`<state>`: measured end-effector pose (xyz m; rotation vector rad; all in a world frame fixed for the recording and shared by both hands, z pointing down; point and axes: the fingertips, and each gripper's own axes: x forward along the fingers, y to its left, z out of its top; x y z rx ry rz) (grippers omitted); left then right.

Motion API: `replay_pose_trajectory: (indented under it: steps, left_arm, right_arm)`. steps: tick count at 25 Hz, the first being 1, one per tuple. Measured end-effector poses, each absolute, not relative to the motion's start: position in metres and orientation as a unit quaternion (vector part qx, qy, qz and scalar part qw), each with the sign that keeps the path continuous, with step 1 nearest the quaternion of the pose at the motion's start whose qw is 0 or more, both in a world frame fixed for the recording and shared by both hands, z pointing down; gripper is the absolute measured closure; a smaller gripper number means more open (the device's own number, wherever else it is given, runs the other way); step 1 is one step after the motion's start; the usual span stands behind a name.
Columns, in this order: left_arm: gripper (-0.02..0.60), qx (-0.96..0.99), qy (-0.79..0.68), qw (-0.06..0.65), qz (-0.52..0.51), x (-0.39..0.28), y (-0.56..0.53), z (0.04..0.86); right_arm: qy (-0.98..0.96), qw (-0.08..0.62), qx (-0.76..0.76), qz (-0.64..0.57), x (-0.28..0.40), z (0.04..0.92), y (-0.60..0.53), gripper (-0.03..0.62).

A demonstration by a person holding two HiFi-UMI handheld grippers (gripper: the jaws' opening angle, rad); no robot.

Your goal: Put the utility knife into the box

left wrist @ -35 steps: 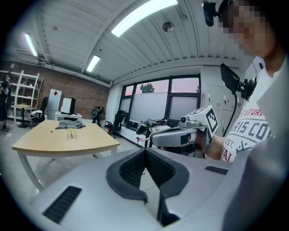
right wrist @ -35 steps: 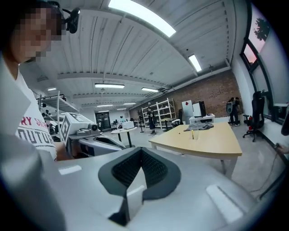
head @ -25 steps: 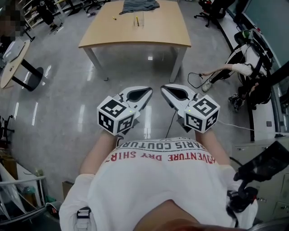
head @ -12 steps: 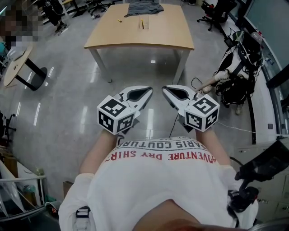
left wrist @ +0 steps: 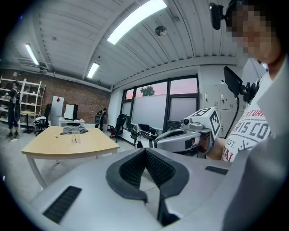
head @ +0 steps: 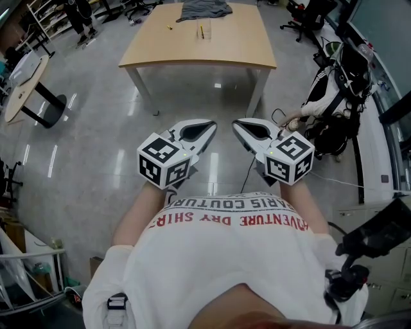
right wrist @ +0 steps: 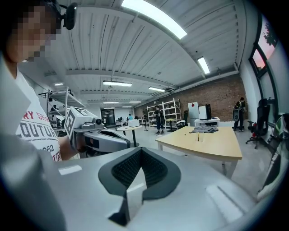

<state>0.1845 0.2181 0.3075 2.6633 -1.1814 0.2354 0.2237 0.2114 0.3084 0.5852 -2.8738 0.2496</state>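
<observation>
Both grippers are held close to the person's chest, far from the wooden table (head: pixel 199 48). My left gripper (head: pixel 212 125) and right gripper (head: pixel 234 123) point toward the table, each shut with nothing between the jaws. On the tabletop a thin yellow object stands at a small clear container (head: pixel 201 31); I cannot tell whether it is the utility knife. A smaller yellow item (head: pixel 170 27) lies to its left and a grey cloth (head: pixel 204 9) lies behind. The left gripper view shows its shut jaws (left wrist: pixel 145 150) and the table (left wrist: pixel 67 145). The right gripper view shows its shut jaws (right wrist: pixel 141 150) and the table (right wrist: pixel 207 143).
Grey glossy floor lies between me and the table. A round side table (head: pixel 19 87) stands at the left. Black-and-white bags (head: pixel 334 96) and office chairs crowd the right wall. A cable (head: pixel 247 170) trails on the floor below the right gripper.
The table sits slightly lower in the head view than one second ago. Both grippers keep the same shut pose by the chest.
</observation>
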Motion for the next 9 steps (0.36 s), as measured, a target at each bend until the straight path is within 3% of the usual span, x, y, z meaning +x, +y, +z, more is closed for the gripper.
replay_pose_trajectory:
  steps: [9]
  left_arm:
    - [0.578, 0.906, -0.401, 0.106, 0.082, 0.1921, 0.2185, 0.3090]
  right_arm:
    - [-0.972, 0.101, 0.197, 0.083, 0.2310, 0.3122, 0.2121, 0.592]
